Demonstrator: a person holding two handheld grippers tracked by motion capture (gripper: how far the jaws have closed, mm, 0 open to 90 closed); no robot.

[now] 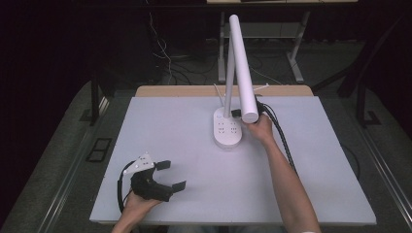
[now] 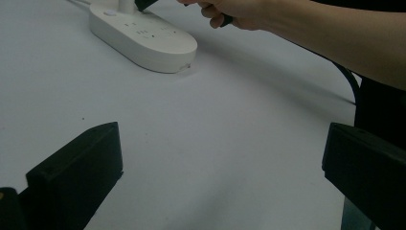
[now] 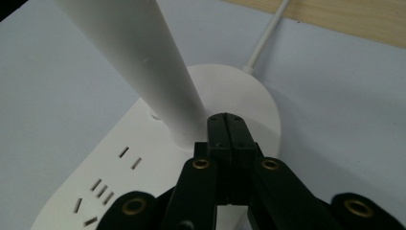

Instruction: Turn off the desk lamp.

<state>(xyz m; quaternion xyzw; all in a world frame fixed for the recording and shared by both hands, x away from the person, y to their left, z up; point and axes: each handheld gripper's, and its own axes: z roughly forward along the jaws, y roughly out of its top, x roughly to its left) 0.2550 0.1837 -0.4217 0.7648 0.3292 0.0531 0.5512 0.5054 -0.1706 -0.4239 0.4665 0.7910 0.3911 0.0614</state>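
Left hand-held gripper [image 1: 171, 175] rests near the front left of the worktop [image 1: 160, 131], jaws spread, holding nothing. Right hand-held gripper [image 3: 229, 132] has its jaws pressed together, empty, tips just over the lamp base [image 3: 239, 96] beside the lamp post [image 3: 139, 62]. The lamp [image 1: 227, 130] stands centre-rear.

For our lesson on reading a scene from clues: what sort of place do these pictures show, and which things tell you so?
Probably a lab or workshop set up for recording. A white work table stands on grey carpet, loose cables trail across the floor behind it, and another desk frame stands in the dark background. A desk lamp with a socket base sits on the table.
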